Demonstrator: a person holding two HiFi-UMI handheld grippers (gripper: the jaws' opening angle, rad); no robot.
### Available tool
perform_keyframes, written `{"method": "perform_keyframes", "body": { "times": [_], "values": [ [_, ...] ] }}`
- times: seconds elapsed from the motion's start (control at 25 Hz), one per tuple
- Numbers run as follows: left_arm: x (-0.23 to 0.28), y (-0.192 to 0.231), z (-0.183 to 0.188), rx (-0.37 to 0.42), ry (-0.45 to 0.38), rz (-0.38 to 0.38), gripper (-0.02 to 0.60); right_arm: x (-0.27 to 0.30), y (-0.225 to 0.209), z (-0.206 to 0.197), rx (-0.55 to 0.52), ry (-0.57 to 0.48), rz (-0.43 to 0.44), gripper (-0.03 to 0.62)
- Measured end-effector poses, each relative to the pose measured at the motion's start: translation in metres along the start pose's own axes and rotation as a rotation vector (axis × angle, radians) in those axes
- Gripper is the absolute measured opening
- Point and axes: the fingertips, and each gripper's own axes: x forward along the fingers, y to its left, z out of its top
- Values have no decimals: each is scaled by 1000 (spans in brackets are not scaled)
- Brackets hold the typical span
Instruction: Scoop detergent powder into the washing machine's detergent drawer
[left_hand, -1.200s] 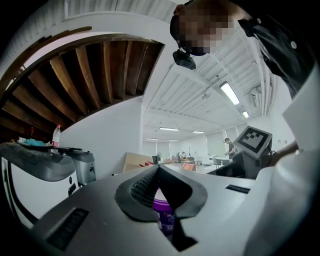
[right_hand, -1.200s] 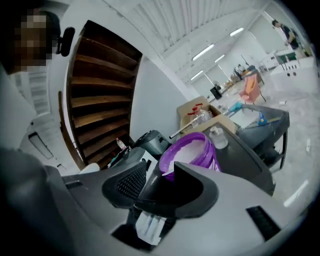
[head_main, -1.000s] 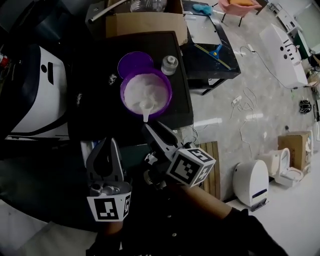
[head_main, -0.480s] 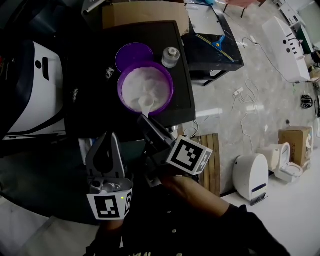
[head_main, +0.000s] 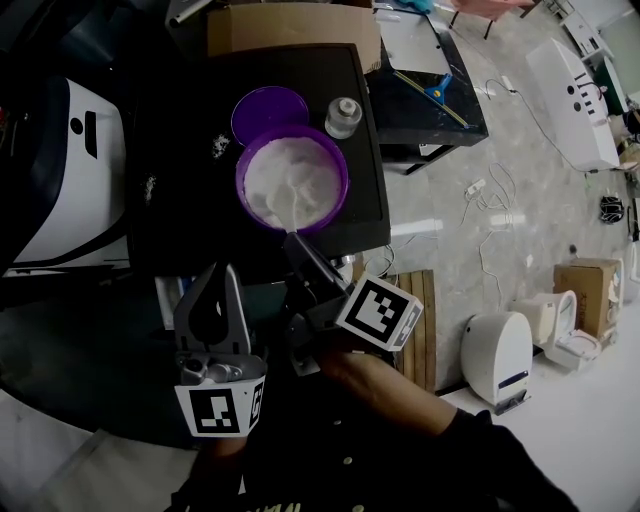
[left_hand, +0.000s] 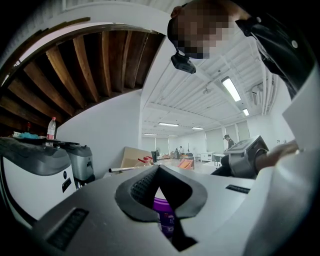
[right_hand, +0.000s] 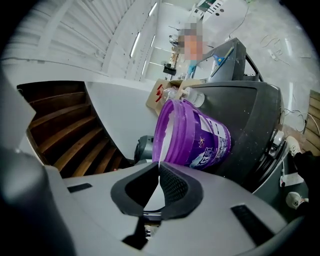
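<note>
A purple detergent bucket (head_main: 341, 176), full of white powder (head_main: 290, 178), stands on a black machine top (head_main: 180, 150). A white scoop (head_main: 292, 216) lies in the powder with its handle over the near rim. My right gripper (head_main: 297, 240) reaches up to that rim. Its jaws have just been closing and now pinch the thin white handle; in the right gripper view (right_hand: 159, 167) the bucket (right_hand: 200, 135) looms just ahead. My left gripper (head_main: 217, 272) hangs lower left, shut and empty. Its own view (left_hand: 158, 169) shows the bucket (left_hand: 165, 212) behind the tips.
The purple lid (head_main: 268, 112) and a clear jar (head_main: 343, 116) sit behind the bucket. A cardboard box (head_main: 290, 28) is at the back, a white machine (head_main: 60, 180) at the left. Cables and white appliances (head_main: 500, 360) lie on the floor to the right.
The right gripper's jaws have shut on the scoop handle. The gripper rolled, and the scoop's bowl, face-up before, now shows tilted in the powder. The left gripper has stayed put.
</note>
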Motion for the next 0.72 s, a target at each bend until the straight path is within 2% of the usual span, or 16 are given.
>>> {"method": "perform_keyframes", "body": {
  "times": [0.16,0.24,0.56,0.72],
  "values": [
    [1,-1,0,-3,1,4,15,0,4,0,-42,13,17,32],
    [1,-1,-1,-5,1,5,15,-1,10,3,-122,19,29,32],
    [6,-8,-1,-9,-19,-4,15,-3,17,28,-621,154,-8,32],
    [8,-16,-10,-55,25,-8,15,0,21,43,-922,254,-41,32]
  ]
}}
